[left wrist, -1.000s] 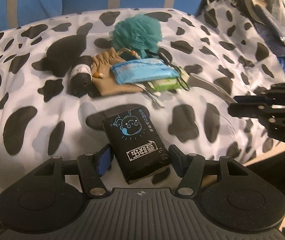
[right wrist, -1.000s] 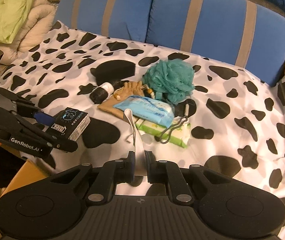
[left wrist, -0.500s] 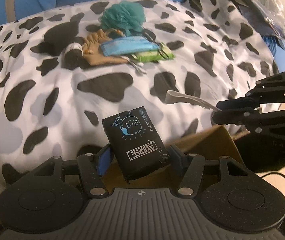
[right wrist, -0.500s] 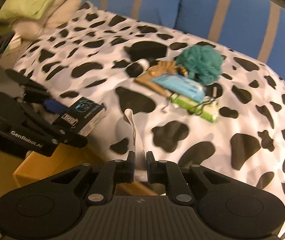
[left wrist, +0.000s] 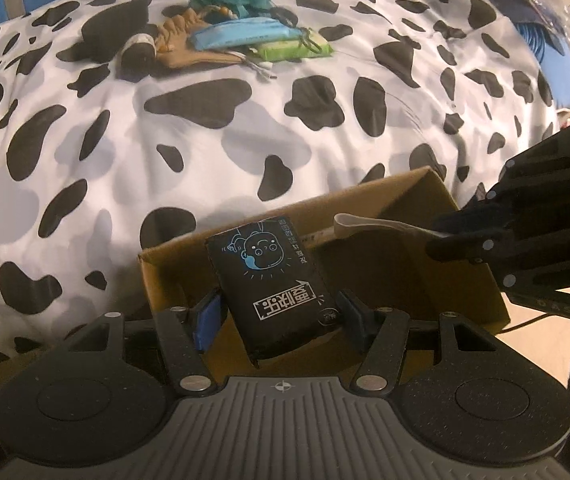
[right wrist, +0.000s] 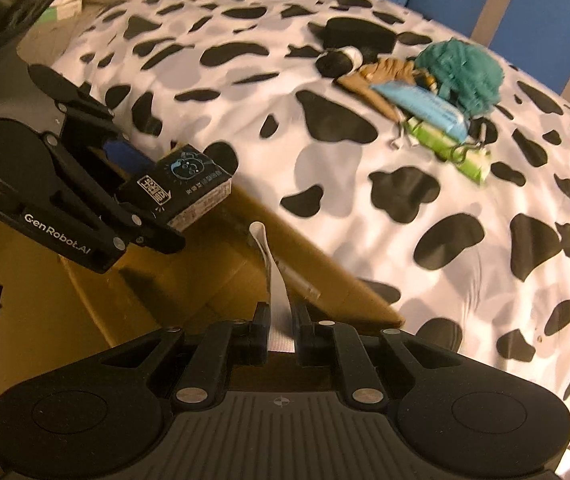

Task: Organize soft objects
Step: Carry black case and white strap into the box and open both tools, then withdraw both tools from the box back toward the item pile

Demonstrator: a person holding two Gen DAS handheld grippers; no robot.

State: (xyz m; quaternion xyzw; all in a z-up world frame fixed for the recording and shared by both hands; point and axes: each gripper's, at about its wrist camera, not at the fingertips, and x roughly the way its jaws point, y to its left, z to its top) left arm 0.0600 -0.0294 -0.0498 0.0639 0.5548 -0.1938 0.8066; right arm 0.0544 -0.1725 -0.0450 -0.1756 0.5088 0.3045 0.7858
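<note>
now the left hand-held gripper is clamped on a black tissue pack over the open cardboard box, just off the bed's edge. right of it, the right hand-held gripper pinches a grey strap above the same box.

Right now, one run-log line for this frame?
left hand-held gripper: shut on black packet | right hand-held gripper: shut on grey strap | both over cardboard box | pile on bed: untouched
</note>
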